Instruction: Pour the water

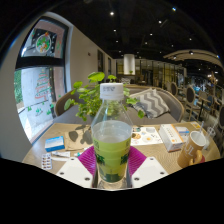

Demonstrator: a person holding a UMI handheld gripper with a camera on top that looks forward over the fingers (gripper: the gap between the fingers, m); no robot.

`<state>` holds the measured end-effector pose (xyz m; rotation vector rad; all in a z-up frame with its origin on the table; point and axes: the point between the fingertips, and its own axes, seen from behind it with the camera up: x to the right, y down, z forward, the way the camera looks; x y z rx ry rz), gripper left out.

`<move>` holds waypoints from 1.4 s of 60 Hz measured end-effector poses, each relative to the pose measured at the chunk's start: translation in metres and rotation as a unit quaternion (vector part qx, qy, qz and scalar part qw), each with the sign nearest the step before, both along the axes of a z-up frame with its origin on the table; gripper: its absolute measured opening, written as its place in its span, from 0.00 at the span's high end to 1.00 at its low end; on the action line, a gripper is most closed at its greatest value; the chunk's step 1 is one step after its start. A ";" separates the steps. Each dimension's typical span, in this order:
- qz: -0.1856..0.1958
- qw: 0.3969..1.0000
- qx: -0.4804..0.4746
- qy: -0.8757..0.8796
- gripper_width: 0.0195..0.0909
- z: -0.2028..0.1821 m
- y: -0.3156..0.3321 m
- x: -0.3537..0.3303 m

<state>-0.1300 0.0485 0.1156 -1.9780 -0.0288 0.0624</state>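
Clear plastic bottle (pixel 111 135), white-capped and about two-thirds full of greenish liquid, stands upright between your fingers (pixel 87 160), whose magenta pads press on both its sides. No writing on it can be read. Beyond it on the wooden surface (pixel 150 142) sit a leafy plant (pixel 88 97) and a small white box (pixel 170 137).

A clear plastic bottle (pixel 111 135) stands upright between the gripper's (pixel 111 168) two fingers, its base low between the magenta pads (pixel 87 160). It has a white cap, a pale label band around the shoulder, and greenish-tinted liquid filling most of the body. Both pads press against its sides.
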 end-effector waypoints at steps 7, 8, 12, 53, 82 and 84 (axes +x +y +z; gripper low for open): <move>-0.002 0.998 0.023 0.064 0.74 0.061 -0.006 0.009; -0.001 0.997 0.026 0.077 0.74 0.069 -0.007 0.012; 0.003 0.989 0.033 0.145 0.74 0.104 -0.010 0.017; -0.077 0.503 -0.037 0.860 0.74 0.125 0.020 0.161; 0.020 0.748 -0.051 0.661 0.75 0.169 -0.001 0.182; 0.035 0.785 -0.030 0.617 0.75 0.181 -0.009 0.199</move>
